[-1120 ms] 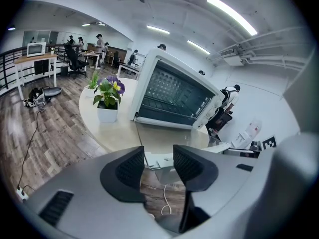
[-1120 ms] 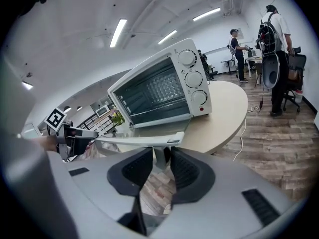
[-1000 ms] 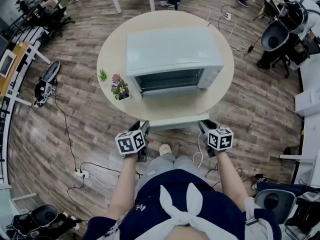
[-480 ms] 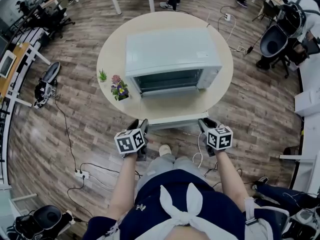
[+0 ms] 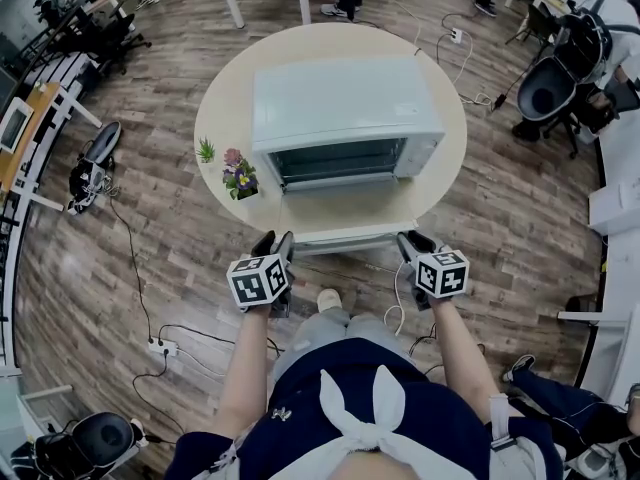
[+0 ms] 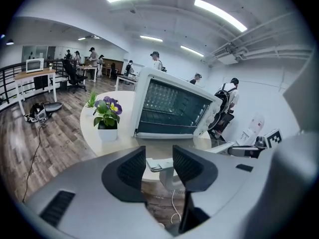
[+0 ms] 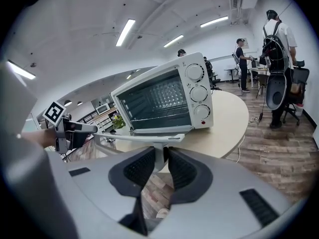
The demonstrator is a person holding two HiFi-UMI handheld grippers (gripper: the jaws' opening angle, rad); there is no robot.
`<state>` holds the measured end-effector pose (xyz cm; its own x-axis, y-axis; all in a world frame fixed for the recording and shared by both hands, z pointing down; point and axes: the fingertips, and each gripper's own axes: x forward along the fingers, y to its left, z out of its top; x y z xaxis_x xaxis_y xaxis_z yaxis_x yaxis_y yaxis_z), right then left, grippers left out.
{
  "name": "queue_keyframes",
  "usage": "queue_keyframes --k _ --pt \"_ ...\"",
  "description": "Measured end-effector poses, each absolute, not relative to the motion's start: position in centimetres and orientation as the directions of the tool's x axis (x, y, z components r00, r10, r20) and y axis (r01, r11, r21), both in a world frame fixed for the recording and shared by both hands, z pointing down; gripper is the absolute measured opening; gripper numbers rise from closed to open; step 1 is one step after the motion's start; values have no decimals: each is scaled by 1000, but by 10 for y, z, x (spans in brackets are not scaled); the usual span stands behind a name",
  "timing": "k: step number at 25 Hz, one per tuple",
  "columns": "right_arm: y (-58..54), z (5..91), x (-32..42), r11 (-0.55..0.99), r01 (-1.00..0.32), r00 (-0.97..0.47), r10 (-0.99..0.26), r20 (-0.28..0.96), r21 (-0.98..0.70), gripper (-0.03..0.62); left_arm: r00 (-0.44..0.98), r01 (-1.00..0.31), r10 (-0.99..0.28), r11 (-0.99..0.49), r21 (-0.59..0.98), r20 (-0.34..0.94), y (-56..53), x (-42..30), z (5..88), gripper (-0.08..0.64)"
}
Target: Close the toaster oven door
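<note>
The toaster oven (image 5: 345, 103) stands at the middle of the round counter (image 5: 440, 168), its mouth open toward the person. Its door (image 5: 352, 240) is down and lies roughly flat, reaching out from the oven's front past the counter's near edge. The left hand-held gripper (image 5: 278, 242) is at the door's front corner on the oven's plant side. Its jaws stand fairly wide, with the end of the door handle (image 6: 158, 164) filling the gap between the pads, and it appears to be gripped. The right hand-held gripper (image 5: 410, 242) is at the opposite front corner, on the oven's dial side. Its jaws are narrow and clamped on a white stem of the handle under the door's edge. A potted flower (image 5: 240, 178) and a small green plant (image 5: 205, 150) stand just beside the oven's left wall, clear of the door's swing. Judgement: the grasp is made and the lift is only beginning, so the closing itself is not yet done. The next move calls for both hands to rise together and carry the front edge in an arc up and toward the oven's mouth, kept level so that the door does not twist on its hinge. Against the frame a second ago, the door's front edge and both grippers sit slightly nearer the oven, and the plants are unmoved.
</note>
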<state>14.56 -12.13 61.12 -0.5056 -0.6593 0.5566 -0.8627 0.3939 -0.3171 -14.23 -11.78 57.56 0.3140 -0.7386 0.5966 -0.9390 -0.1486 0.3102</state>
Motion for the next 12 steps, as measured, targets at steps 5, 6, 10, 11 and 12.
queue_keyframes --k 5,6,10,11,12 --pt "-120 607 146 397 -867 -499 -662 560 -302 92 317 -924 -765 -115 365 561 -110 -151 565 179" --pt "-120 606 146 397 -867 -498 -663 559 -301 92 317 -921 -771 -110 374 553 -108 -154 562 179" --pt "-122 602 147 397 -865 -501 -668 550 -306 94 323 -910 -786 -105 402 527 -100 -160 559 176" --pt "-123 602 147 398 -864 -502 -669 548 -307 94 328 -906 -786 -104 411 524 -98 -161 559 176" --pt "-123 601 147 399 -864 -503 -669 546 -307 94 334 -902 -785 -105 418 522 -97 -160 559 176"
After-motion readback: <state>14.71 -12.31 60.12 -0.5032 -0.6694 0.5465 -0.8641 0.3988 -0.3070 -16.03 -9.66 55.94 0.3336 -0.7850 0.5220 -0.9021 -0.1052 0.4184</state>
